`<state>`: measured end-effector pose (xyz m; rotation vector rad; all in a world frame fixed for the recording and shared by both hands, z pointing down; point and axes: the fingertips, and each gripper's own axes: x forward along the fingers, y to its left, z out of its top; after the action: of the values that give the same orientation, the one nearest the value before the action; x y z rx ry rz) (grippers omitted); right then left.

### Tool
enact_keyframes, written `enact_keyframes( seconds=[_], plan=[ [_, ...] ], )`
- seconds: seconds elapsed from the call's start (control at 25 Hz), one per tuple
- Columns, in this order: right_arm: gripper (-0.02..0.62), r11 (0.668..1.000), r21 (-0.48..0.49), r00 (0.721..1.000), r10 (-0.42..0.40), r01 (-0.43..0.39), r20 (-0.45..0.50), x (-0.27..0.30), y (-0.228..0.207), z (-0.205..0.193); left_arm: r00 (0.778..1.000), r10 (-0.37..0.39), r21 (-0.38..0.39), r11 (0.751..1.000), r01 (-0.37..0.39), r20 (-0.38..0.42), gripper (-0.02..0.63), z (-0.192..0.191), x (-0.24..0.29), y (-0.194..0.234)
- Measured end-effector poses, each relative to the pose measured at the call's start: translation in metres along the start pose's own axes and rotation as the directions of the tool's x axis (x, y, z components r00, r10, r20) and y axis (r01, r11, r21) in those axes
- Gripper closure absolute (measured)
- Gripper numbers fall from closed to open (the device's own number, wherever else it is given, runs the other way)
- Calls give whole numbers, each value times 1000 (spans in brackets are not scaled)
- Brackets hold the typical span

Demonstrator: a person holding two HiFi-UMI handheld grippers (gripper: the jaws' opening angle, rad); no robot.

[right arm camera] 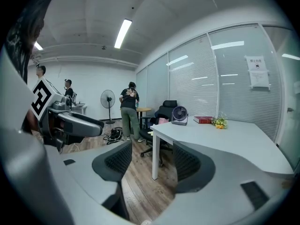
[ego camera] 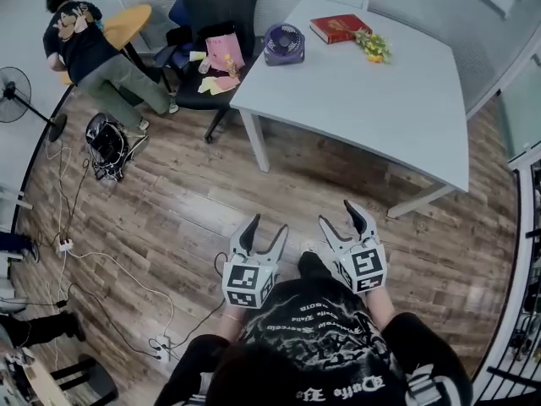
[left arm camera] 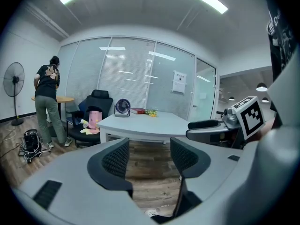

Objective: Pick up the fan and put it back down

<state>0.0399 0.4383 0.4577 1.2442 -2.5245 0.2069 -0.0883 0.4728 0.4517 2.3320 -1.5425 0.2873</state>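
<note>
A small purple desk fan [ego camera: 283, 43] stands upright at the far left corner of the white table [ego camera: 380, 100]; it also shows as the fan [left arm camera: 122, 108] and the fan [right arm camera: 179, 115] in the two gripper views. My left gripper [ego camera: 264, 236] and right gripper [ego camera: 340, 221] are held close to my body over the wooden floor, well short of the table. Both are open with nothing between their jaws.
A red book [ego camera: 340, 27] and yellow flowers [ego camera: 373, 46] lie beside the fan. A black office chair [ego camera: 215, 24] with pink items stands left of the table. A person [ego camera: 89, 45] bends by a round table; a floor fan [ego camera: 17, 96] and cables lie left.
</note>
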Motion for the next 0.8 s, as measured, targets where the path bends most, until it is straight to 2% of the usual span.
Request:
enact_keyframes(
  seconds=[0.36, 0.8],
  plan=[
    [318, 999, -17, 999, 37, -37, -3, 51, -64, 17, 998, 65, -22, 998, -65, -10, 322, 24, 67, 15],
    [325, 992, -37, 992, 121, -121, -21, 91, -128, 17, 995, 104, -25, 994, -104, -8, 322, 43, 149, -2]
  ],
)
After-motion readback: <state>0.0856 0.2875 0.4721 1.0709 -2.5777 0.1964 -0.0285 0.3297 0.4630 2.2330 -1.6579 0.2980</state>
